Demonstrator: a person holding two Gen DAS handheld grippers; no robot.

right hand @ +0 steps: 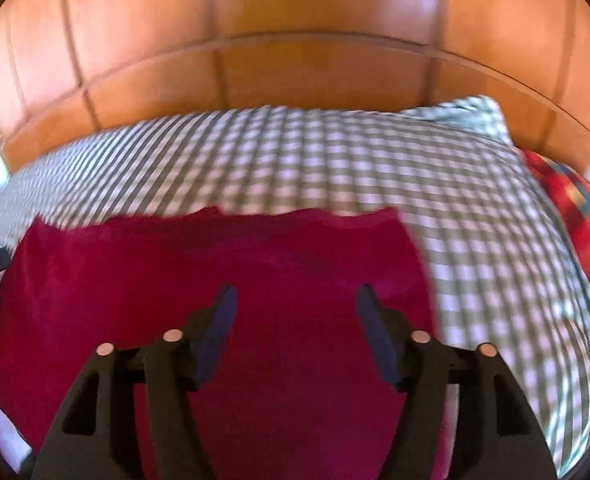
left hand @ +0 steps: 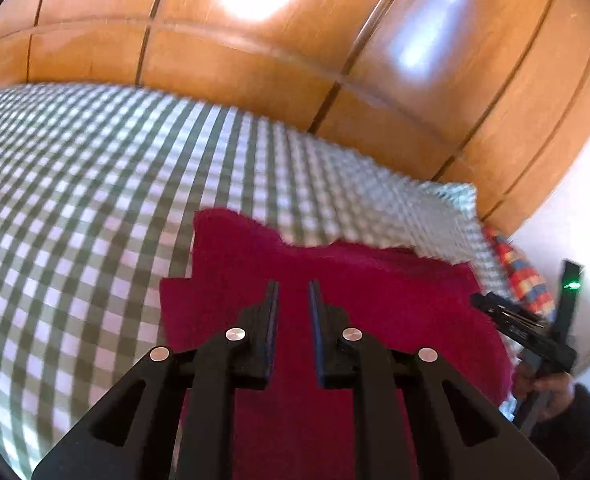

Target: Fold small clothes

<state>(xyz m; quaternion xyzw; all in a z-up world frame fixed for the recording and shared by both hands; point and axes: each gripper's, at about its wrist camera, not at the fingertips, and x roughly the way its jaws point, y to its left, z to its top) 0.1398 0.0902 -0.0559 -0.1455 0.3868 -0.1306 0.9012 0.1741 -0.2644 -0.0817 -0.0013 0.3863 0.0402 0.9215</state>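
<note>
A red garment (left hand: 335, 292) is lying flat on the checked bed (left hand: 75, 208). Above it, the left hand-held gripper (left hand: 293, 286) is hovering with jaws narrowly apart, the right hand-held gripper (right hand: 295, 292) with jaws wide apart, both empty.

a bed (right hand: 475, 216) covered in a green-and-white gingham sheet carries everything here, its far edge meeting a panelled wooden headboard (right hand: 295, 72). a crimson knitted garment (right hand: 223, 280) lies spread flat on the sheet, its upper edge uneven. a gingham pillow (right hand: 471, 114) sits at the bed's far right corner, and just beside it lies a red, blue and yellow checked cloth (right hand: 575, 204), at the bed's right edge.
</note>
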